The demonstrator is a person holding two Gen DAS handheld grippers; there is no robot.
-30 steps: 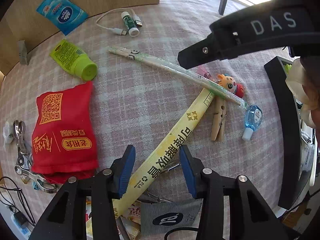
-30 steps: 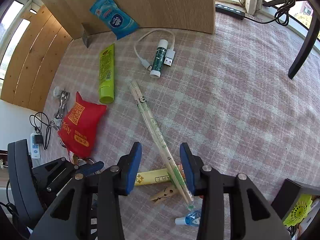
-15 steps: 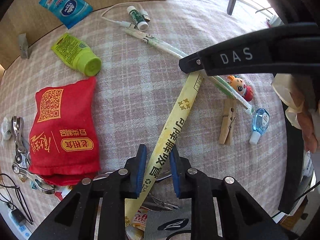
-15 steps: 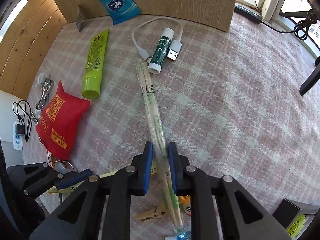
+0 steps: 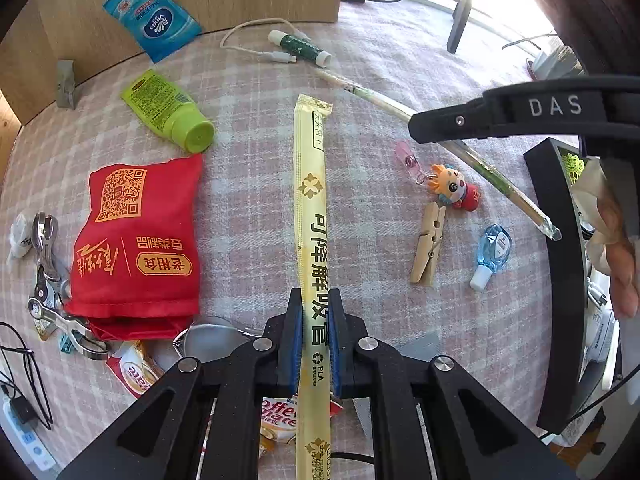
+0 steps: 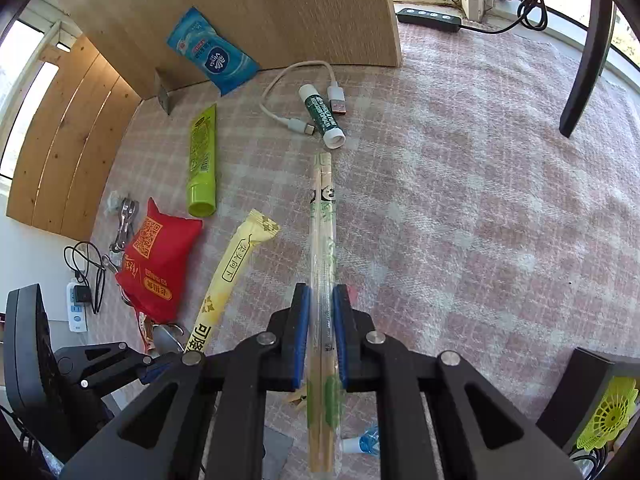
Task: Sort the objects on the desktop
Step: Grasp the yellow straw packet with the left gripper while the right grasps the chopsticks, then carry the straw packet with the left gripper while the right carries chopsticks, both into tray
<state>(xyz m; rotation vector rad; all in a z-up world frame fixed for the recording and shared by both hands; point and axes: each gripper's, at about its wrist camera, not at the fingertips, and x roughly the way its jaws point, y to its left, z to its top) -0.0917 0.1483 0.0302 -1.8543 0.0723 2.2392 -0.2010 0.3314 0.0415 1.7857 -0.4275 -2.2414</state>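
Left claw point(image 5: 316, 336) pinches the yellow straw packet point(image 5: 310, 200) near its lower end, just right of the red pouch point(image 5: 138, 236); right claw point(image 6: 320, 336) pinches the wrapped chopsticks point(image 6: 322, 240). Lift both level, slowly; each long piece could swing and sweep neighbours across the bench point(image 6: 460, 208).

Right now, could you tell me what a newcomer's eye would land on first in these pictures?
Each tool is shut on a long wrapped item: the left tool grips a yellow straw packet running up the middle, and the right tool clamps wrapped chopsticks. Next, the bright red pouch stands out to the left on the pink plaid cloth.
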